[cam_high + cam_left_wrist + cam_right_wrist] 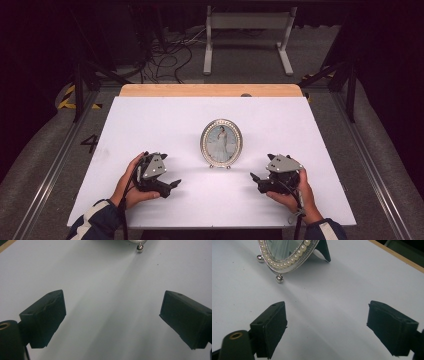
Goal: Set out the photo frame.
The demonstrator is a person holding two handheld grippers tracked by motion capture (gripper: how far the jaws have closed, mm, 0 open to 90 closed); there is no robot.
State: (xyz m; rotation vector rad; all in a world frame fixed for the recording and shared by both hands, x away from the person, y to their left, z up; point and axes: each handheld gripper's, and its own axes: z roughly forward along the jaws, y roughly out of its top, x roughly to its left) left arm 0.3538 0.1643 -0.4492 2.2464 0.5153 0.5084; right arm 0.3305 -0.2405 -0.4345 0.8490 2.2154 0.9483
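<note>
From the high view I see the oval silver picture frame with a pearl-beaded rim (221, 143) standing upright near the middle of the white table board (150, 120), its long axis vertical and its glass face turned toward my side of the table. It rests on small ball feet. My left gripper (172, 184) sits low to the frame's left, held in the left hand (131, 182), and my right gripper (255, 177) sits low to the frame's right in the right hand (295, 192). Both point inward toward the frame, and both are apart from it.

In the left gripper view, the two black jaws stand wide apart with bare white board between them, nothing held. One silver ball foot (139, 248) of the frame shows at the top edge, well ahead of the jaws.

In the right gripper view, the jaws are likewise spread wide and hold nothing. The frame (287, 257) stands ahead and to the left, leaning slightly back on its dark easel prop (324, 250), two ball feet on the board. The board's wooden edge (397, 257) runs across the top right corner.
</note>
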